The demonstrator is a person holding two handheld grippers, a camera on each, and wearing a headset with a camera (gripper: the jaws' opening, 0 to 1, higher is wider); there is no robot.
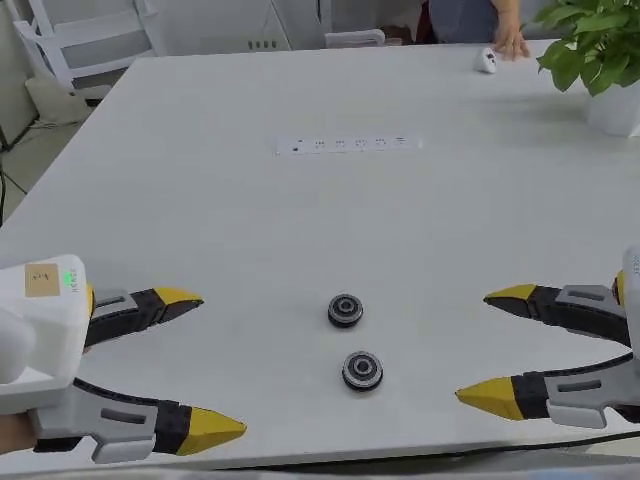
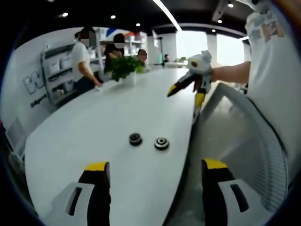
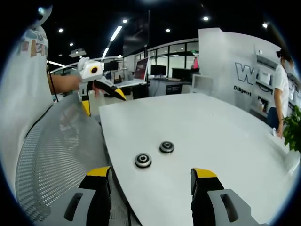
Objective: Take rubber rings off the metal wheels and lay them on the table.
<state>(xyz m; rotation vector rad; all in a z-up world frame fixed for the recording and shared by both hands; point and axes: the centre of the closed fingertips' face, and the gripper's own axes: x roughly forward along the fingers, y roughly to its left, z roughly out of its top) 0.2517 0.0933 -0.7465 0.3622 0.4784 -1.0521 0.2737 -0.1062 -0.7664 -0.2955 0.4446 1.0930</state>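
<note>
Yellow-tipped left tongs (image 1: 200,365) hover at the lower left of the head view, jaws spread wide and empty. The right tongs (image 1: 487,345) mirror them at the lower right, equally agape. Between the two pairs, two metal wheels lie flat on the white bench (image 1: 250,220), just apart: the near wheel (image 1: 362,370) and the far wheel (image 1: 345,310). Each wears a dark rubber ring. A power strip (image 1: 347,144) sits farther off, and a potted plant (image 1: 595,40) stands at the far right.

From the left gripper view, the parted jaws frame both wheels (image 2: 161,143) ahead, with the right tongs (image 2: 184,101) beyond.

From the right gripper view, the jaws are likewise parted, the wheels (image 3: 143,160) lie ahead, and a mesh chair back (image 3: 56,150) is at left.
</note>
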